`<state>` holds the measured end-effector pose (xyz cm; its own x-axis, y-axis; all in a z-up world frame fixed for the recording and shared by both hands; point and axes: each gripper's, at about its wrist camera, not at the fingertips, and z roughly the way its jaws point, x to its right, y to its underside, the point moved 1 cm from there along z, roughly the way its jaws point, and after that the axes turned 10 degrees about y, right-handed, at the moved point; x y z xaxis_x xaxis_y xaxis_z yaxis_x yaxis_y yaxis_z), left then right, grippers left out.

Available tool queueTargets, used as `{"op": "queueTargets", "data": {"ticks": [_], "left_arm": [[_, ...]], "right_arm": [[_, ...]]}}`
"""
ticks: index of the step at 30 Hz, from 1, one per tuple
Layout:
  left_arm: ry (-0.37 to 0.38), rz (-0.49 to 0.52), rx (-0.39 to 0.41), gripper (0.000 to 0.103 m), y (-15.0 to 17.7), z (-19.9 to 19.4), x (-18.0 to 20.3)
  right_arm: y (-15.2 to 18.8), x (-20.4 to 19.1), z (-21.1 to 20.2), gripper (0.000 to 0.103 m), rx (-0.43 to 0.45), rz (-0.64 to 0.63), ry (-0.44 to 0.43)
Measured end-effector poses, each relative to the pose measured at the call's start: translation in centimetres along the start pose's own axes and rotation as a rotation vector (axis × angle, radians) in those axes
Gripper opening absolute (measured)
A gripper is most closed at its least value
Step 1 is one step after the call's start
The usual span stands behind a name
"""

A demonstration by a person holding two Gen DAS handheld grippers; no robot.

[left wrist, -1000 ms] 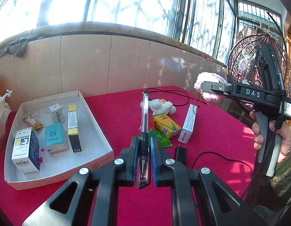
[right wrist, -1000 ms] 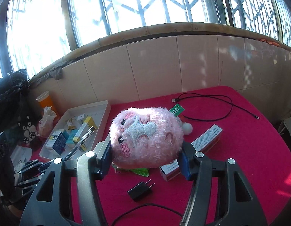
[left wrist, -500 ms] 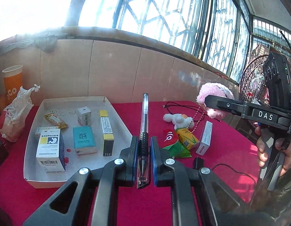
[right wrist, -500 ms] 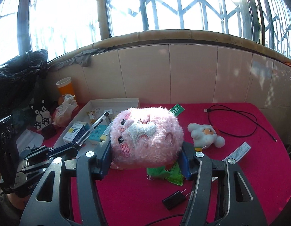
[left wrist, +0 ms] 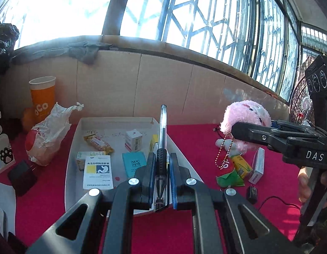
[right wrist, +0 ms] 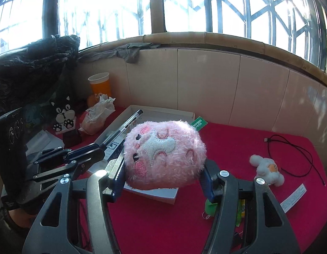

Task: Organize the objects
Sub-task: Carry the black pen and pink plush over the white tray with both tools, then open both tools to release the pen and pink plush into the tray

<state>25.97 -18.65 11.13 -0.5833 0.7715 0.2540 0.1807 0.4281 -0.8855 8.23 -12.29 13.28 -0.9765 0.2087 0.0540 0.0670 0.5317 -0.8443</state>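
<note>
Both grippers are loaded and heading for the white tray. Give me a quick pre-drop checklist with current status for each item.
1. Left gripper grip on the pen: ok, clamped at the black grip section.
2. Right gripper grip on the pink plush: ok, squeezed between both fingers.
3. Pen over the white tray: ok, it lines up over the tray's right side.
4. Free floor in the tray: ok, bare patch at the near end.
5. Plush clear of the tray's rim: cannot tell, the plush hides it.
6. Grippers apart: ok, a gap shows.
</note>
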Motion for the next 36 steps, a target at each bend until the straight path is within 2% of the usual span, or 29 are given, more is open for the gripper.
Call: {"op": "queueTargets", "data": {"ticks": [7,15,22,27,36], "left_arm": [[-0.079,-0.018,0.003,0.011,-2.2,0.4,-3.7],[-0.111,-0.024,-0.008,0.011,-5.4,2.0,-6.3],[-0.141,-0.02,-0.072,0.011,-7.2,5.6,-8.1],[-0.151,-0.066,-0.128,0.011,-7.6,9.1,-10.1],[-0.194,-0.081,-0.166,0.011,-6.4,11.8,-12.0]], "right_arm": [[-1.9,-2.1,2.9,0.059,-0.046,0.016,-0.064],[-3.5,-3.3,6.9,0.059,-0.118,0.06,-0.101],[-4.4,-3.8,9.2,0.059,-0.133,0.08,-0.087],[-3.7,-4.6,11.6,0.059,-0.173,0.069,-0.064],[-2.2,-4.8,16.4,0.06,-0.245,0.08,-0.017]]}}
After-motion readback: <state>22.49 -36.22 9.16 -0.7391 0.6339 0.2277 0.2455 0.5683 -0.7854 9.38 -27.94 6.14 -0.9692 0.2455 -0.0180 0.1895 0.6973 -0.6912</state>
